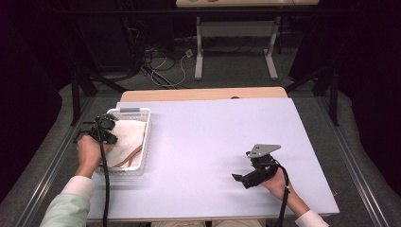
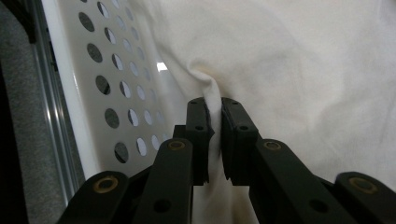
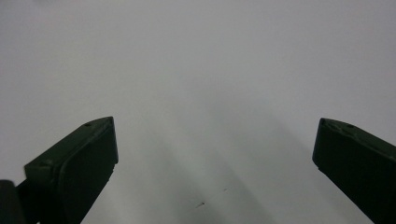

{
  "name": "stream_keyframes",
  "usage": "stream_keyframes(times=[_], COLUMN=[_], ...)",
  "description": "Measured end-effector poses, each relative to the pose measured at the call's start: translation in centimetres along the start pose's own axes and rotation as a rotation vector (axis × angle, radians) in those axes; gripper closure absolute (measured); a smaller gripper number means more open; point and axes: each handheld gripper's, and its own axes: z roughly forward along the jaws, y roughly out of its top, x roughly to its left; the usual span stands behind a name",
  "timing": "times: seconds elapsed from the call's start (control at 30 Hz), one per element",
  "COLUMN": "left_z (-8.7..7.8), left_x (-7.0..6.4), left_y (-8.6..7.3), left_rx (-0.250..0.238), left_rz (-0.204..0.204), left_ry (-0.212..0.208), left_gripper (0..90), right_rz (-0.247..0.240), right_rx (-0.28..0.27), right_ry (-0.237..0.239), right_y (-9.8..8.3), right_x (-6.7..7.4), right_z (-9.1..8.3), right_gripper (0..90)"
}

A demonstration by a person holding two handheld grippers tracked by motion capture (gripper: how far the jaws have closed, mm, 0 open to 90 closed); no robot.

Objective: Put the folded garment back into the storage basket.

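Observation:
A white cloth (image 1: 127,135) lies in a white perforated basket (image 1: 142,113) at the table's left. My left gripper (image 1: 108,131) reaches down into the basket. In the left gripper view its jaws pinch a raised fold of the cloth (image 2: 299,70) between the pads, so the left gripper (image 2: 214,109) is shut on it. A brown strip (image 1: 130,156) shows at the basket's near end. My right gripper (image 1: 241,178) rests low over the table at the right, its jaws wide apart. In the right gripper view, bare table lies between the fingers of the right gripper (image 3: 212,140).
The basket wall (image 2: 93,84) with round holes stands just left of the pinched fold. The pale table top (image 1: 213,142) stretches between the two hands. Another table's legs and loose cables stand on the floor beyond the far edge.

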Motion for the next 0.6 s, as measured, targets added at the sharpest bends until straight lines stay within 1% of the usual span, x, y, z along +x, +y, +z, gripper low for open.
stream_keyframes(times=[0.07, 0.1, 0.13, 0.23, 0.33, 0.4, 0.43, 0.47, 0.5, 0.53, 0.57, 0.6], left_z=[0.2, 0.3, 0.4, 0.6, 0.6, 0.5, 0.4, 0.1, -0.1, -0.5, -0.7, -0.9], left_x=[0.0, 0.0, 0.0, 0.0, 0.1, 0.2, 0.2, 0.0, -0.1, -0.2, -0.3, -0.4], left_y=[0.1, 0.1, 0.1, 0.1, 0.0, 0.0, 0.1, 0.0, 0.1, 0.1, 0.2, 0.2], left_rx=[0.011, 0.013, 0.018, 0.018, 0.017, 0.016, 0.015, -0.005, -0.018, -0.015, -0.024, -0.041], left_rz=[0.01, 0.005, 0.014, 0.017, 0.009, 0.023, 0.024, 0.027, 0.038, 0.061, 0.049, 0.056], left_ry=[0.006, 0.005, 0.011, 0.017, 0.02, 0.024, 0.023, 0.02, 0.02, 0.017, 0.006, -0.001], left_gripper=[82.1, 81.8, 81.4, 80.0, 77.3, 71.9, 64.2, 61.1, 55.3, 51.3, 46.3, 42.9], right_rz=[0.0, 0.003, 0.001, 0.0, 0.001, 0.002, 0.002, 0.004, 0.003, 0.002, 0.003, 0.004], right_rx=[0.004, 0.008, 0.01, 0.006, 0.012, 0.02, 0.018, 0.014, 0.012, 0.015, 0.021, 0.022], right_ry=[0.003, 0.006, 0.006, 0.002, 0.006, 0.011, 0.009, 0.012, 0.014, 0.014, 0.013, 0.01], right_y=[0.0, 0.0, -0.1, 0.0, 0.0, 0.0, 0.0, 0.0, 0.0, 0.0, 0.1, 0.1], right_x=[0.0, -0.1, -0.1, -0.1, -0.1, -0.2, -0.2, -0.2, -0.2, -0.2, -0.2, -0.2], right_z=[0.1, 0.1, 0.1, 0.1, 0.1, 0.2, 0.2, 0.3, 0.3, 0.3, 0.3, 0.3], right_gripper=[0.0, 0.0, 0.0, 0.0, 0.0, 0.0, 0.0, 0.0, 0.0, 0.0, 0.0, 0.0])
